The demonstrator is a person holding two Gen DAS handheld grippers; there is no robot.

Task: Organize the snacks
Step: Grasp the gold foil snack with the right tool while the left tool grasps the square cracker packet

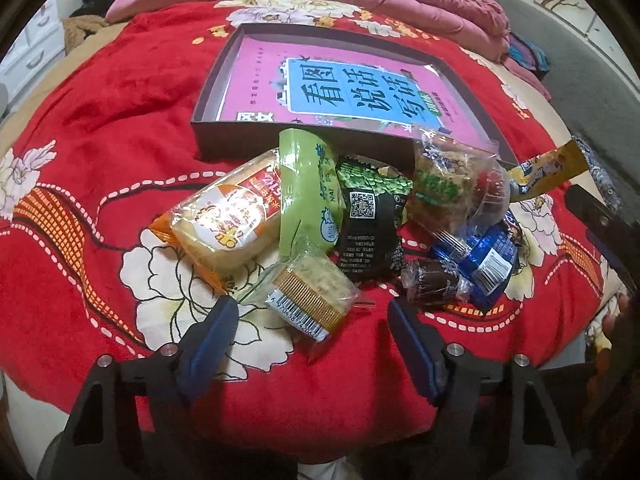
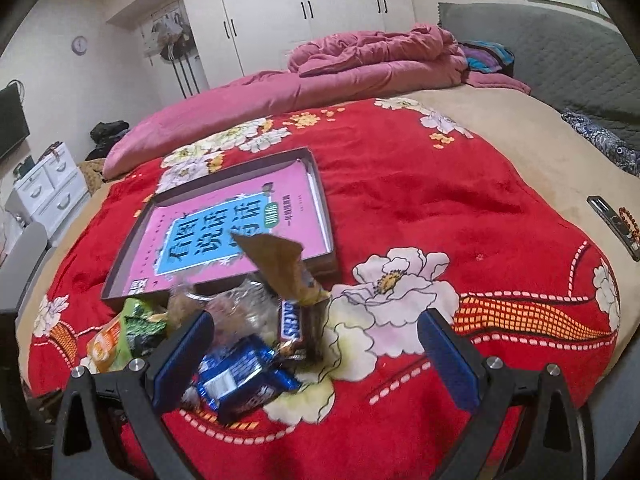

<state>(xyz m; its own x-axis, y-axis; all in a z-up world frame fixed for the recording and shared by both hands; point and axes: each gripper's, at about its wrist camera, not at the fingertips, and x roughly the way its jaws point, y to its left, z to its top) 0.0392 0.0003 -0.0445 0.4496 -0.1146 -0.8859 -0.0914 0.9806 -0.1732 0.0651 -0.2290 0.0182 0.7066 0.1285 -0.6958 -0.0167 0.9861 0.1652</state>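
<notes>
— Where do the snacks lie?

— In a loose heap on the red flowered bedspread (image 1: 88, 168), pressed against the near wall of the shallow dark box (image 1: 208, 80) that holds a pink book (image 1: 256, 80). Nothing edible is in the box yet.

— And the tongs?

— Both pairs gape wide, holding nothing. The left tongs (image 1: 312, 316) hover just short of the heap, and the small clear-wrapped cake with the gold barcode band (image 1: 310, 300) sits right between their tips — its long axis slants from far right to near left, crossing the gap at an angle. The right tongs (image 2: 316, 332) stand off to the heap's right; only the blue wrapper (image 2: 240, 376) and the Snickers bar (image 2: 292, 320) lie by their left finger.

— So which goes first?

— I'd judge the left: it is nearer and already straddles the cake.
</notes>
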